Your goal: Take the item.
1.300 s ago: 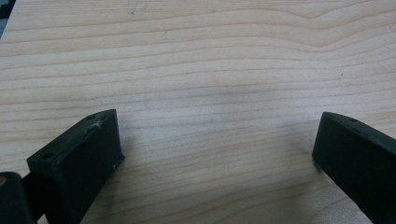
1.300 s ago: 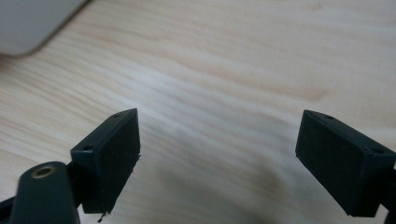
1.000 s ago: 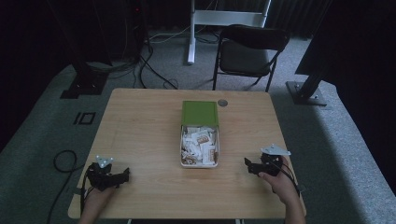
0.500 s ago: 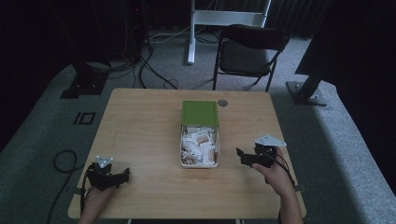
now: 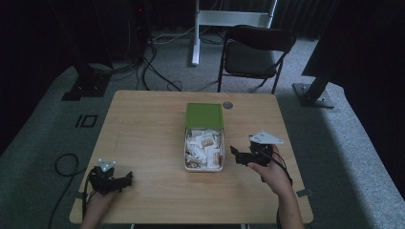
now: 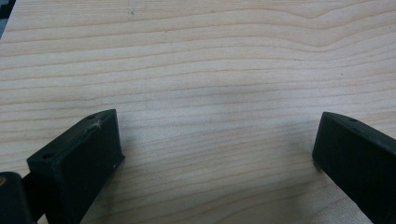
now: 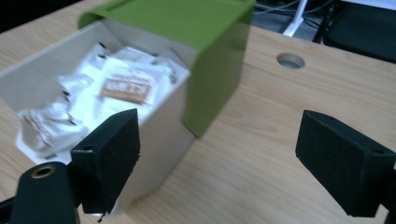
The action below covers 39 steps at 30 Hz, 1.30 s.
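Since a second ago my right hand has carried its tongs from the table's right edge in toward the box, while my left has stayed where it was at the near left corner.

Largest first: the pale wooden table [image 5: 143,129] fills the middle of the high view, with a small round cable hole [image 5: 228,105] near its far edge. On it, at the centre, sits the oblong white box [image 5: 187,148] with its green lid [image 5: 204,115] slid back over the far half, so the near half lies uncovered. That open half is heaped with small white paper sachets [image 5: 205,145], some printed with a brown label.

My right gripper [image 5: 240,156] sits just beside the box's right wall, pointing at it, its jaws released and spread wide; through its own camera the left jaw overlaps the box's near corner, though I cannot tell whether it touches, and the right jaw hangs over bare wood.

My left gripper [image 5: 125,179] rests low near the front left corner, well apart from the box, jaws likewise wide with nothing between them.
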Available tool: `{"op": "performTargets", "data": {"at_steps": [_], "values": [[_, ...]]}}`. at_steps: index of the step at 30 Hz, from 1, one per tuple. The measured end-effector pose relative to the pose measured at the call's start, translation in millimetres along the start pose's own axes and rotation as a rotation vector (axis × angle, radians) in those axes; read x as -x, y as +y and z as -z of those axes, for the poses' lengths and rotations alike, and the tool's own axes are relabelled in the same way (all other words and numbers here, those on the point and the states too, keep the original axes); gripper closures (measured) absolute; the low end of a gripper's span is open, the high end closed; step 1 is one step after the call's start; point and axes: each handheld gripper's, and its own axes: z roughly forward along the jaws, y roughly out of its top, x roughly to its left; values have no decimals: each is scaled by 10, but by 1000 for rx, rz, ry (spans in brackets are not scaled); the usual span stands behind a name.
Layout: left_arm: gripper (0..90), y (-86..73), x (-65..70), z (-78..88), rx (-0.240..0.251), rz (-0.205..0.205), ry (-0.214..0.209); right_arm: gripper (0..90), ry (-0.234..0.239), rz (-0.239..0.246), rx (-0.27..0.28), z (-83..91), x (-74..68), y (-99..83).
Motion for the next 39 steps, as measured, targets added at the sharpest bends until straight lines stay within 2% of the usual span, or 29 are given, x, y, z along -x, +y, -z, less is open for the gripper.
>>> {"op": "performTargets", "data": {"at_steps": [4, 7, 17, 23, 35, 39], "values": [[21, 0, 0, 0, 0, 0, 0, 136, 30, 10, 19, -32, -88, 74], [21, 0, 0, 0, 0, 0, 0, 137, 56, 42, 19, -76, -183, 128], [21, 0, 0, 0, 0, 1, 0, 140, 120, 67, 21, -198, -395, 195], [21, 1, 0, 0, -1, 0, 1, 140, 165, 84, 7, -296, -543, 189], [21, 0, 1, 0, 1, 2, 0, 156, 220, 121, -17, -443, -775, 166], [21, 0, 0, -1, 1, 1, 0, 217, 233, 121, -14, -495, -853, 148]]}}
